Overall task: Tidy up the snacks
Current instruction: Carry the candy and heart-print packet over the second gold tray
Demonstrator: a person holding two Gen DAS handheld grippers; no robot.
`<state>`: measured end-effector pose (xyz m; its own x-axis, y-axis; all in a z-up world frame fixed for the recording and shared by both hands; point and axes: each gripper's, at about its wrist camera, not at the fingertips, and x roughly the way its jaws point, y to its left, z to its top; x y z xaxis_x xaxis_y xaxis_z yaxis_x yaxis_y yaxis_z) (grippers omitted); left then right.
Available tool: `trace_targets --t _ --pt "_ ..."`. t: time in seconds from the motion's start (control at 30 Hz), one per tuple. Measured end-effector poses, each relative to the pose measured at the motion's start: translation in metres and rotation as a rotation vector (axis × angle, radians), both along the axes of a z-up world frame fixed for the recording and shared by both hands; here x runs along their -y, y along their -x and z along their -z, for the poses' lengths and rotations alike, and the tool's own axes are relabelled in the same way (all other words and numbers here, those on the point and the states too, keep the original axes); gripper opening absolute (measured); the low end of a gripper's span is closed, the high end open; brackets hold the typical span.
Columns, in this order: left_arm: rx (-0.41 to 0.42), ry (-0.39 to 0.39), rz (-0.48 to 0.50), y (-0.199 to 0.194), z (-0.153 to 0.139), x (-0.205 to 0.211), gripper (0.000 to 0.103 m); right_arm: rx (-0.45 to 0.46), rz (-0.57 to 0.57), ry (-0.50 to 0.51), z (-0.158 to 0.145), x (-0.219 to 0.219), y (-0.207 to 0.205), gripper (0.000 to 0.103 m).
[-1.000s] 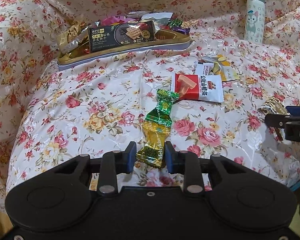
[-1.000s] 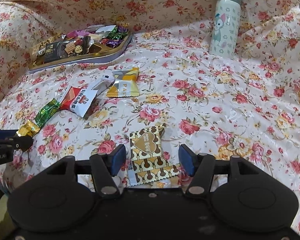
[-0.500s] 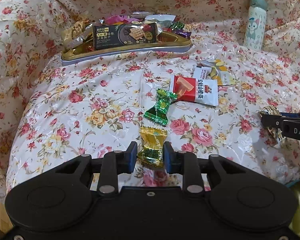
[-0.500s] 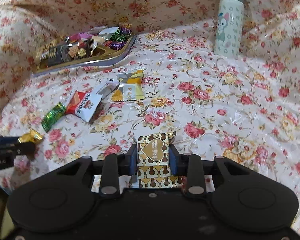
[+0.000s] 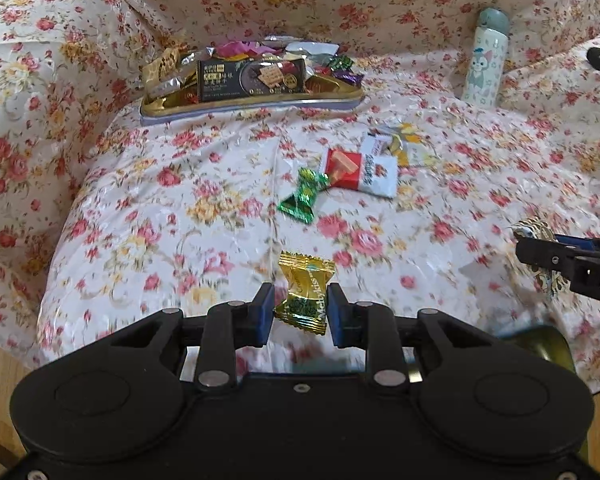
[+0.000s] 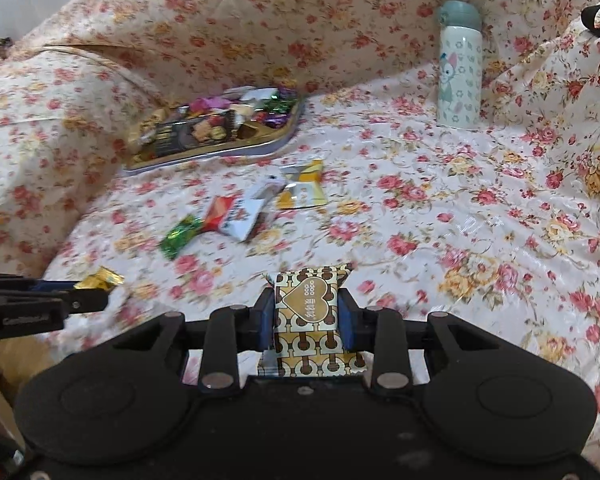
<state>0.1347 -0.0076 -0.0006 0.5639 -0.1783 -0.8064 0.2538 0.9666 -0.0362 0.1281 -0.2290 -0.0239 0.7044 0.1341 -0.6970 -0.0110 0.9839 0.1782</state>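
1. Since each gripper can carry only one wrapper, I have both loaded at once: my left gripper [image 5: 300, 307] is clenched on a gold candy [image 5: 305, 297], pinched across its middle so the twisted ends hang free of the pads.
2. My right gripper [image 6: 306, 318] is clamped on a brown-and-cream wafer packet [image 6: 307, 314], gripped by its side edges so it stands flat and upright between the fingers.
3. Both loads sit lifted clear of the flowered cloth [image 5: 204, 216], well short of the tray [image 5: 256, 104], which I judge to be where the snacks belong, as it already holds a heap of wrappers and a dark biscuit pack [image 5: 251, 79].
4. Between me and the tray lie three loose pieces: a green candy [image 5: 303, 197], a red-and-white packet [image 5: 360, 172] touching it, and a yellow packet [image 6: 302, 189] just behind that.
5. Right of the tray stands a bottle [image 6: 458, 67], well apart from my likely path.
6. I judge the carry to the tray comes next, keeping both grips tight, since foil slips easily.
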Motion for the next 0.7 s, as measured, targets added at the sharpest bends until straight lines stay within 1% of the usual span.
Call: trace_targets --t 0.1,0.2,0.4,0.5,0.7 --pt "-0.02 0.002 0.006 0.012 0.0 -0.002 0.036 -0.005 -0.04 -0.006 -0.003 -0.01 0.015 0.034" --pt "-0.053 0.002 0.009 0.023 0.003 -0.002 0.036 -0.029 -0.088 -0.018 -0.001 -0.021 0.029 0.034" --pt "-0.123 -0.022 0.004 0.042 0.022 -0.002 0.036 -0.096 -0.158 -0.028 0.012 -0.041 0.047 0.034" --pt "-0.161 -0.017 -0.005 0.049 0.029 -0.005 0.036 -0.129 -0.17 -0.036 0.019 -0.046 0.055 0.034" --pt "-0.184 -0.023 -0.014 0.054 0.036 -0.009 0.036 -0.203 -0.157 -0.037 0.036 -0.05 0.063 0.034"
